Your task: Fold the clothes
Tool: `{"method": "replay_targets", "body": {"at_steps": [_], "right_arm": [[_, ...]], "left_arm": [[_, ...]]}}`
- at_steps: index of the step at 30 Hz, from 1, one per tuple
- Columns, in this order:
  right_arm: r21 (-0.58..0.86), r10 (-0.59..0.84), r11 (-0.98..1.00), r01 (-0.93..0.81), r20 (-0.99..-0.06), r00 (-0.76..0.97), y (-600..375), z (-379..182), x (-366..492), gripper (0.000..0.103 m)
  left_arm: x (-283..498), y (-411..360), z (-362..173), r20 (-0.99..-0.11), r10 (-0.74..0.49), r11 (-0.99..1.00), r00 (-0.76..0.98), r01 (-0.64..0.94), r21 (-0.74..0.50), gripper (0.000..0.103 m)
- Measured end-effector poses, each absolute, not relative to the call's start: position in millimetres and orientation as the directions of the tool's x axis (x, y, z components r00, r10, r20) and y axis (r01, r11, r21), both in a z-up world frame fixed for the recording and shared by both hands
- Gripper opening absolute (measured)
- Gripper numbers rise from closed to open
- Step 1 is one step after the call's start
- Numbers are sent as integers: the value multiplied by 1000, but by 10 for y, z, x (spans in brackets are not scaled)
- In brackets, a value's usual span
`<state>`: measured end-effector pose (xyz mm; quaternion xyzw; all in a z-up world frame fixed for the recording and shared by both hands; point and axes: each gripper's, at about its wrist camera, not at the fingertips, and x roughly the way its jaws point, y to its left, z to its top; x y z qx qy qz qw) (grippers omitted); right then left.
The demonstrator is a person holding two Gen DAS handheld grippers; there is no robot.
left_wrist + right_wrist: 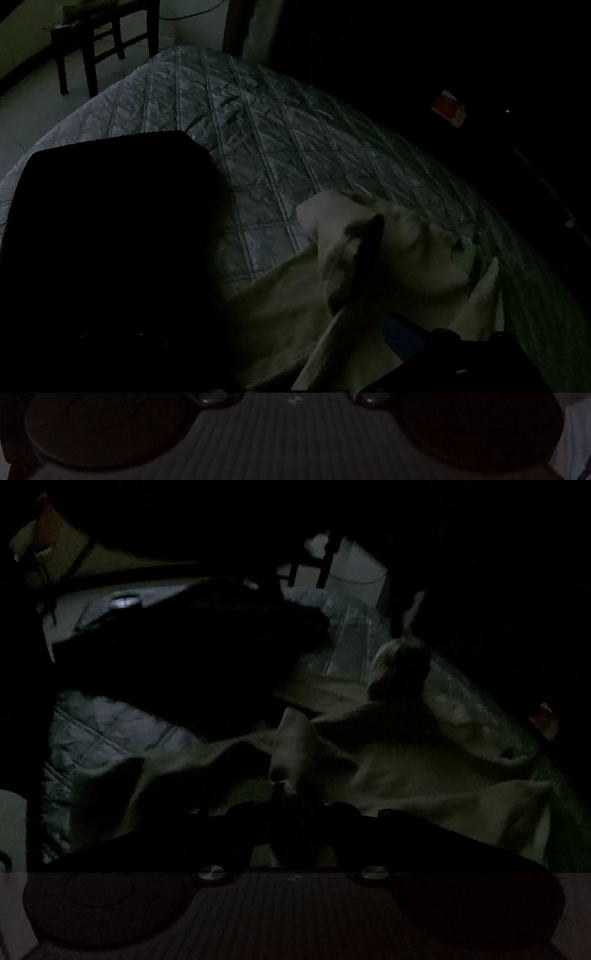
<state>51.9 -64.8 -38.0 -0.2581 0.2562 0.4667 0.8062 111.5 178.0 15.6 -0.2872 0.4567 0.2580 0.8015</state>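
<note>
Left wrist view: dim. A pale garment [388, 258] lies crumpled on the quilted bed [229, 110], beside a dark folded cloth [110, 240]. The left gripper [295, 332] has its fingers wide apart over the garment. Right wrist view: the right gripper [284, 794] is clamped on a garment [406, 768] fold.

Both tools look black, with round silver screws [208, 872] and ribbed bases.
</note>
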Motion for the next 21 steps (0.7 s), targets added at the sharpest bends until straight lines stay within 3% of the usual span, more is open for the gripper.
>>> {"method": "replay_targets", "body": {"at_steps": [3,5,7,8,9,10,12,14,15,18,21], "right_arm": [[-68,745,337,-939,-590,310,-919,-80,546,9],[15,781,238,-971,-598,182,-1049,48,652,11],[4,758,299,-954,-609,235,-1180,58,748,17],[-17,735,356,-934,-612,291,-1250,46,793,35],[-37,710,412,-910,-614,346,-1319,33,838,47],[-57,681,466,-883,-614,399,-1388,21,882,52],[-98,613,568,-817,-612,500,-1527,-4,972,49],[-139,534,660,-738,-604,591,-1665,-29,1061,75],[-158,491,702,-694,-599,633,-1734,-42,1106,78],[-215,347,810,-546,-576,741,-1942,-79,1240,63],[-297,282,801,-520,-579,765,-1974,-177,1289,60]], "left_arm": [[1119,1774,153,-881,145,702,451,-674,-229,102],[1123,1763,148,-881,144,703,451,-673,-230,102],[1131,1748,141,-882,144,707,449,-671,-226,102],[1134,1744,135,-883,144,708,447,-670,-224,102],[1137,1740,128,-884,144,709,445,-670,-222,102],[1138,1738,121,-885,143,709,443,-670,-221,102],[1139,1737,114,-885,137,710,445,-667,-225,102],[1144,1714,123,-882,129,717,453,-657,-233,102],[1152,1689,121,-882,122,725,456,-647,-235,102],[1197,1557,86,-885,102,759,454,-610,-226,102],[1235,1440,50,-888,95,783,450,-585,-212,102]]}}
